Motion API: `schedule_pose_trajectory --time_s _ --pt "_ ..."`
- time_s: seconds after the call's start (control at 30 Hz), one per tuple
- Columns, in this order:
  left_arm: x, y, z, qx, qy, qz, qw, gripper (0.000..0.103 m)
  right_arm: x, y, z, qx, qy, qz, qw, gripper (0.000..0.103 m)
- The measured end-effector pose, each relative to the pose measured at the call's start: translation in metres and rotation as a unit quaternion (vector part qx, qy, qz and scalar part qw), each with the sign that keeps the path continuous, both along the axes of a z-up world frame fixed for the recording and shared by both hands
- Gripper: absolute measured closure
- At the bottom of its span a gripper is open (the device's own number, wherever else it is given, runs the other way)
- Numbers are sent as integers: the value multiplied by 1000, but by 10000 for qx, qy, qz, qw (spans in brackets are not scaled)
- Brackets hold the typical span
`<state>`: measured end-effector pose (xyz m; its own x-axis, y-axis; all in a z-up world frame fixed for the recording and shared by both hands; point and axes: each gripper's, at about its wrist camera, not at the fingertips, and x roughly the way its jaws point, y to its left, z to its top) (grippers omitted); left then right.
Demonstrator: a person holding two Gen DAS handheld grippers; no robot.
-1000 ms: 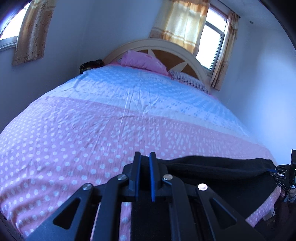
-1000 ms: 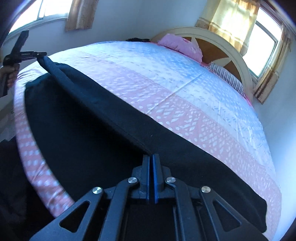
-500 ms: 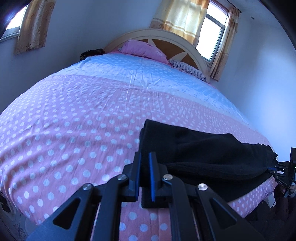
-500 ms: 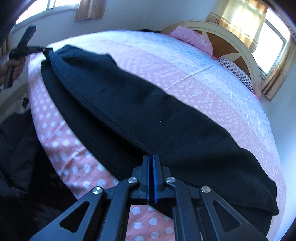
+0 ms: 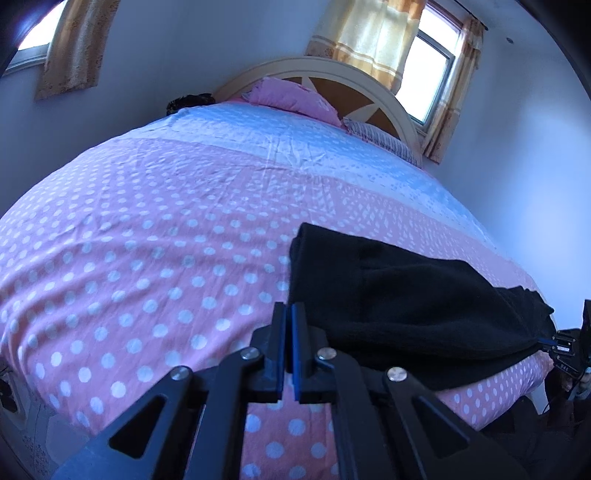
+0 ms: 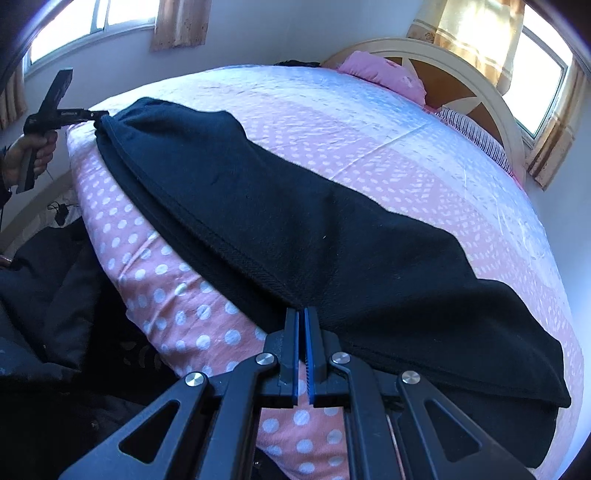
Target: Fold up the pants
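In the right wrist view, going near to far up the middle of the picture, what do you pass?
Right gripper → black pants → pink dotted part of the bedspread → pale blue part of the bedspread → pink pillow → headboard.

pants [image 6: 295, 221] along bed's [image 5: 147, 240] near edge, pillows [image 5: 291, 98] behind

A wide bed covered by a pink sheet with white polka dots [image 5: 147, 280], turning pale blue toward the head. A cream arched wooden headboard [image 5: 373, 92] stands at the far end. A pink pillow [image 5: 291, 99] and a striped pillow [image 5: 384, 142] lie against it. Yellow-orange curtains [image 5: 373, 33] hang at a bright window [image 5: 428, 85] behind.
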<state>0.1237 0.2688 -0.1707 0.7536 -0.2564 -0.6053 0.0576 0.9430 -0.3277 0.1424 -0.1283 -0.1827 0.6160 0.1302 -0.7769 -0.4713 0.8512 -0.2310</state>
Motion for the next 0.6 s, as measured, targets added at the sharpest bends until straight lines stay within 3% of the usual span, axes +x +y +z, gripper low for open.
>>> schedule_pose_trajectory --time_s 0.27,0.37,0.43,0.47,0.57,0.6 --pt "-12 10 -2 -50 -53 112 9999 100 2 -5 -11 99 81 -83 9999 101" --pt "-18 15 2 -244 -125 94 9996 81 4 -6 -11 163 81 -107 9998 101" --pt "-20 14 6 -300 -215 44 9993 47 6 -6 -13 183 87 -114 9997 101" --pt "-22 12 8 -308 -266 16 9992 42 6 -6 -13 178 86 -109 9997 101" --pt "-16 0 6 -318 -159 -182 9992 41 6 -6 -13 183 52 -127 9997 101" --pt "-12 -5 3 -284 -79 -255 9992 52 5 -6 -12 182 24 -141 9997 101"
